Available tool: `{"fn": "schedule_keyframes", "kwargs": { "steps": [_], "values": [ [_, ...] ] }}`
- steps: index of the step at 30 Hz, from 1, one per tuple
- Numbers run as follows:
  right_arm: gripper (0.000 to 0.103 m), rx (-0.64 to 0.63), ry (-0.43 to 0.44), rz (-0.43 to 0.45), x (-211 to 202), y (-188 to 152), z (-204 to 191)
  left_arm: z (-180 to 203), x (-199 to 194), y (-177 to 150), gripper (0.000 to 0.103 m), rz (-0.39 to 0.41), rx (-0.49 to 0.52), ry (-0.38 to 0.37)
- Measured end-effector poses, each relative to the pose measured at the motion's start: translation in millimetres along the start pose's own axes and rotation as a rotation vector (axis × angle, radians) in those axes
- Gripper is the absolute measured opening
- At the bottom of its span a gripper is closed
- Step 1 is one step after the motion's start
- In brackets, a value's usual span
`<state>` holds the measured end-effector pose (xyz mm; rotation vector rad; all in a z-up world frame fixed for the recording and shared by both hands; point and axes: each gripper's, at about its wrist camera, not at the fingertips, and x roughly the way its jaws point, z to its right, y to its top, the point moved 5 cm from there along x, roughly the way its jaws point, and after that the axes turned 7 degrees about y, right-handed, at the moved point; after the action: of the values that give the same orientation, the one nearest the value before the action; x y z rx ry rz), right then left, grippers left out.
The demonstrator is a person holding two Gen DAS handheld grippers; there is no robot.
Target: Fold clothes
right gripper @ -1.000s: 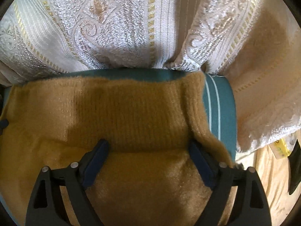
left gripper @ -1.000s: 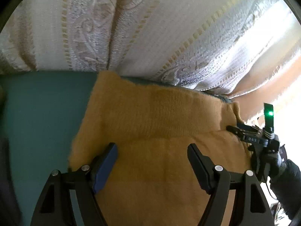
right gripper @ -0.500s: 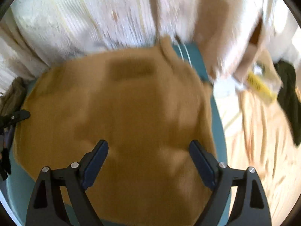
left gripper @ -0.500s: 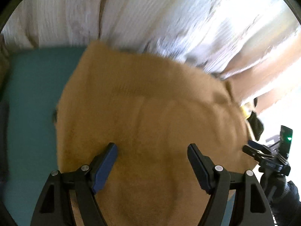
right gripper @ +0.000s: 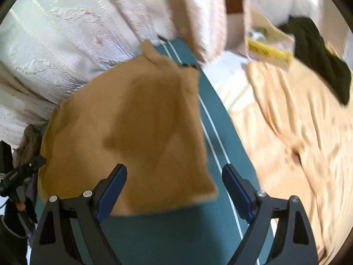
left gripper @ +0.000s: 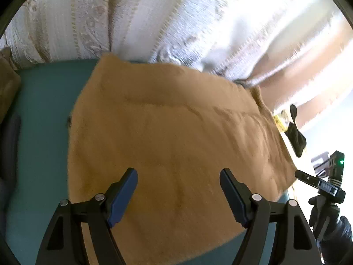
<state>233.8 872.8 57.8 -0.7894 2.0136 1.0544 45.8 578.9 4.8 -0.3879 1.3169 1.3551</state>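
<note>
A mustard-yellow knit garment (left gripper: 172, 141) lies folded flat on a teal mat (left gripper: 42, 132); it also shows in the right wrist view (right gripper: 132, 132). My left gripper (left gripper: 178, 190) is open and empty above the garment's near part. My right gripper (right gripper: 174, 187) is open and empty above the garment's near right corner and the teal mat (right gripper: 176, 236). The right gripper shows at the right edge of the left wrist view (left gripper: 324, 183). The left gripper shows at the left edge of the right wrist view (right gripper: 19, 172).
A white and beige patterned curtain (left gripper: 154, 17) hangs just behind the mat. A beige rumpled sheet (right gripper: 297, 132) lies right of the mat, with a dark garment (right gripper: 320, 53) and a yellow packet (right gripper: 269, 50) beyond. A brownish cloth (left gripper: 6, 88) lies at the mat's far left.
Both grippers have pulled back and up from the garment, still open. More of the folded garment and the mat shows now. The right view has swung right.
</note>
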Motion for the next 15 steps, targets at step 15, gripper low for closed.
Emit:
{"fn": "schedule_keyframes", "kwargs": {
  "steps": [15],
  "values": [
    [0.091, 0.228, 0.185, 0.032, 21.4, -21.9, 1.9, 15.7, 7.9, -9.6, 0.079, -0.046, 0.012, 0.006]
  ]
}}
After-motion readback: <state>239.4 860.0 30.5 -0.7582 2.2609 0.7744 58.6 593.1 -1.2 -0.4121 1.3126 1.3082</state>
